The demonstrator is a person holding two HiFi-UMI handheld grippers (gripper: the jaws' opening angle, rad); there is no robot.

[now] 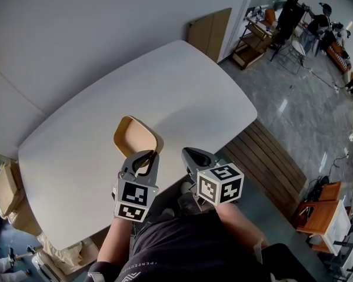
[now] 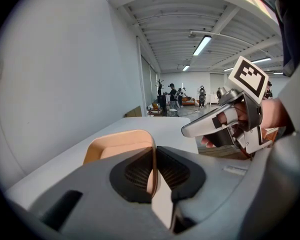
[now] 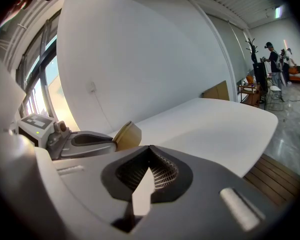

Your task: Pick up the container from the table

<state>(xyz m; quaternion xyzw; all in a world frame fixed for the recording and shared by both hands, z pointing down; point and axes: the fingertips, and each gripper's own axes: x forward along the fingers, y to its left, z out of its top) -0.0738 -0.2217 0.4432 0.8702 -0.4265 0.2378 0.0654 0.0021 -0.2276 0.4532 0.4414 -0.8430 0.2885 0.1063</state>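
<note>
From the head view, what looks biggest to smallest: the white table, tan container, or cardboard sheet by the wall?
1. White table, by far.
2. Cardboard sheet and tan container look alike; the sheet is farther away, so no ranking.

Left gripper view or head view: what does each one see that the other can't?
Only the left gripper view shows ceiling lights and the left gripper pinching the rim of the tan rounded container. Only the head view shows the black-and-white marker cube on that gripper. Both show the container, the white rounded table and the right gripper.
</note>
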